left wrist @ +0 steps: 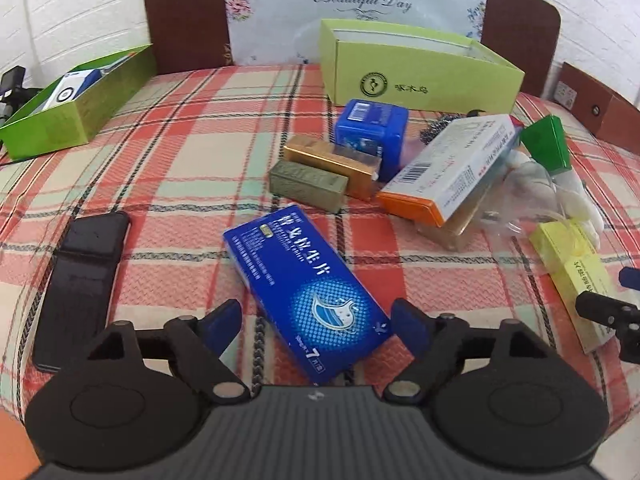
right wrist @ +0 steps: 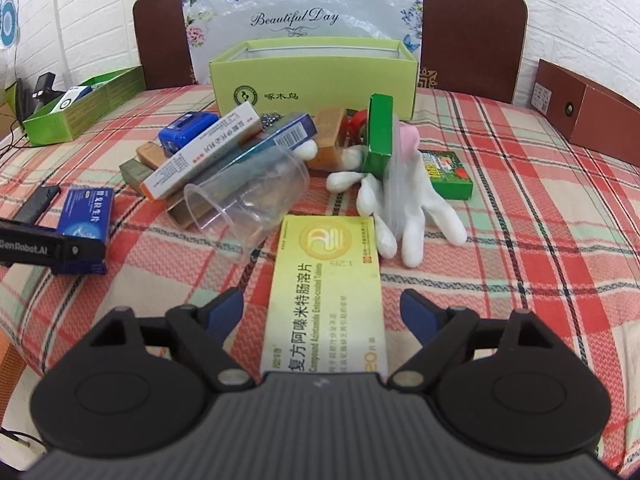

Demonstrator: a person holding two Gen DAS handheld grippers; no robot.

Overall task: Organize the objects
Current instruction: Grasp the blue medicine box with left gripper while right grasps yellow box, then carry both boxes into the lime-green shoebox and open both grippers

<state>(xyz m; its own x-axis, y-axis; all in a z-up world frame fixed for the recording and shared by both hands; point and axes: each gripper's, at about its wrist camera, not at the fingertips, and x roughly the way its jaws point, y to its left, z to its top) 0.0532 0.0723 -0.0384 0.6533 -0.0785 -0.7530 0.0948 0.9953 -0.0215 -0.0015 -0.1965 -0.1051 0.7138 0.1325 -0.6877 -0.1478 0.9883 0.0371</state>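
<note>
Hovering over the plaid-covered bed (left wrist: pixel 180 152), the left hand-held gripper (left wrist: pixel 316 322) has its blue pads spread wide, released, with the blue medicine box (left wrist: pixel 308 292) lying flat on the cover between them — neither pad touches it. A black wallet-like case (left wrist: pixel 80 280) lies just to the left of that gripper.

Over on the other side, the right hand-held gripper (right wrist: pixel 322 314) is equally spread, its pads standing clear on either side of the yellow medicine box (right wrist: pixel 326 292), which lies lengthwise on the cover and runs under the gripper body. Nothing is grasped there either.

Moving outward in the right wrist view: a clear plastic cup (right wrist: pixel 248 200) lies on its side just beyond the yellow box, touching a heap of cartons — a white and orange box (right wrist: pixel 200 156) leaning across it, a blue tin (right wrist: pixel 186 130) behind. A white glove (right wrist: pixel 400 208) sprawls to the right, with a green box (right wrist: pixel 378 136) standing upright against it and a small green packet (right wrist: pixel 448 174) flat beside.

Farther back sits an open light green carton (right wrist: pixel 316 88) in front of the headboard (right wrist: pixel 472 28) — and a second green tray (left wrist: pixel 76 108) lies well off to the left, holding a white and blue box.
</note>
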